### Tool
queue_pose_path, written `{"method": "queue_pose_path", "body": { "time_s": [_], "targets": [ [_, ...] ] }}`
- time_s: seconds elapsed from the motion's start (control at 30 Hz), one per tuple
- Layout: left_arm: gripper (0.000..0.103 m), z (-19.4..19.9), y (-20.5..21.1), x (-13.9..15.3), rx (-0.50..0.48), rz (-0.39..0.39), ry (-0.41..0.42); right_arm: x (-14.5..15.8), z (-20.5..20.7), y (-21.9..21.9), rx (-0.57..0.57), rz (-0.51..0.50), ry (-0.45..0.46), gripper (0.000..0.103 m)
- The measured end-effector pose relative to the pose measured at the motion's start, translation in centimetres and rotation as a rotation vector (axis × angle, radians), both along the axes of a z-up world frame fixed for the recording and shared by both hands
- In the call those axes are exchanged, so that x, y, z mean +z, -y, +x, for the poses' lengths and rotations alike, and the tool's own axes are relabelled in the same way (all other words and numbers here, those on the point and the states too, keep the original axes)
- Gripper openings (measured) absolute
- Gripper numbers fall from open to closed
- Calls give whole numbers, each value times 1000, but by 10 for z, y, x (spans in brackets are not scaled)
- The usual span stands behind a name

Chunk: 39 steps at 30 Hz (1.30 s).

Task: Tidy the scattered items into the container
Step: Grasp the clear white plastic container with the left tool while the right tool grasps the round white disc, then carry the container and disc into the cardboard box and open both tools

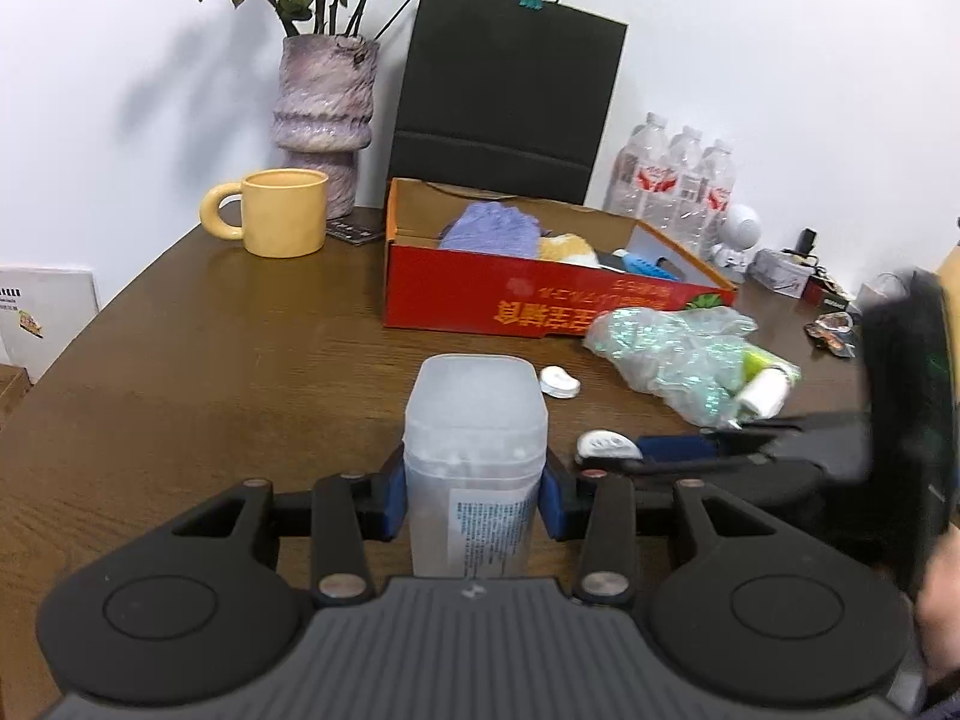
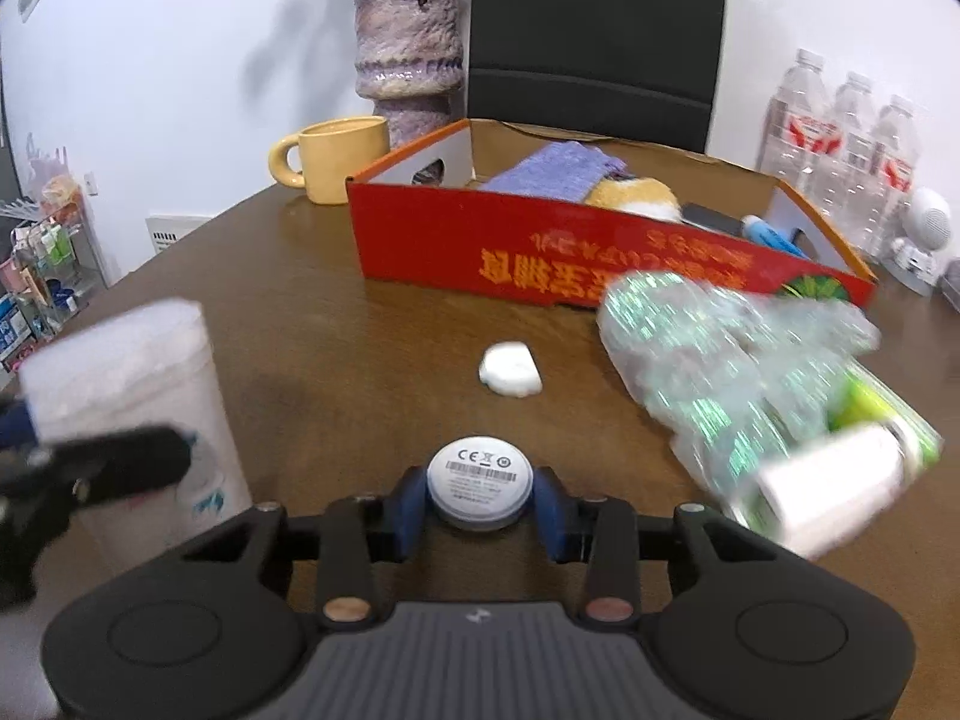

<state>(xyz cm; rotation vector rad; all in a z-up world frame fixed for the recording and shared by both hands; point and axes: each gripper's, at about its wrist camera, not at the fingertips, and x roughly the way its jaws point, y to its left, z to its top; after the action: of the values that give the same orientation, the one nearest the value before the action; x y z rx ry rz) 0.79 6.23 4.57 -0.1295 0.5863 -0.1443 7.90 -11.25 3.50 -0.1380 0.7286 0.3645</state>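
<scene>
left gripper (image 1: 474,495) jaws clamp the plastic jar (image 1: 474,456); right gripper (image 2: 480,495) jaws grip the round puck (image 2: 480,477), both near on the table (image 1: 210,360). pickup step; next: carry to red box (image 1: 480,294) beyond.

Red box (image 1: 480,294) with orange lettering, yellow mug (image 1: 282,213), mottled purple vase (image 1: 327,102)

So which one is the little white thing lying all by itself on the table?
Find the red box in the middle of the brown table. Just in front of it, left of the crinkly plastic bag, lies the small white bean-shaped case. Nothing touches it, unlike the round white disc clamped in a tool.
</scene>
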Motion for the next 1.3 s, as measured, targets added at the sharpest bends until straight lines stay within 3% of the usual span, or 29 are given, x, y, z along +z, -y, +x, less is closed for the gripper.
{"method": "queue_pose_path", "body": {
  "time_s": [0.23,0.3,0.43,0.6,0.7,0.83,1.07,1.1,1.17,1.23,1.3],
  "targets": [
    [42,-33,15,14,-61,-24,20,17,-86,46,-72,58,13,37],
    [42,-37,21,23,-91,-31,37,26,-97,54,-71,48,16,37],
    [42,-16,28,54,-123,-11,83,65,-92,69,-76,46,107,37],
    [42,69,26,107,-152,-1,115,114,-19,95,-95,63,158,38],
    [42,146,29,118,-125,57,57,134,49,107,-107,83,127,38],
    [42,259,35,96,-100,105,-122,135,141,102,-125,79,42,37],
    [43,368,33,44,-53,293,-346,91,249,88,-145,-12,-105,38],
    [45,375,32,37,-42,319,-366,83,260,85,-142,-23,-132,38],
    [55,386,31,28,-41,302,-381,67,276,82,-135,-42,-182,38],
    [84,387,31,26,-79,252,-371,54,289,80,-137,-50,-225,38],
    [89,382,31,26,-127,212,-344,43,298,82,-156,-34,-252,39]
  ]
}}
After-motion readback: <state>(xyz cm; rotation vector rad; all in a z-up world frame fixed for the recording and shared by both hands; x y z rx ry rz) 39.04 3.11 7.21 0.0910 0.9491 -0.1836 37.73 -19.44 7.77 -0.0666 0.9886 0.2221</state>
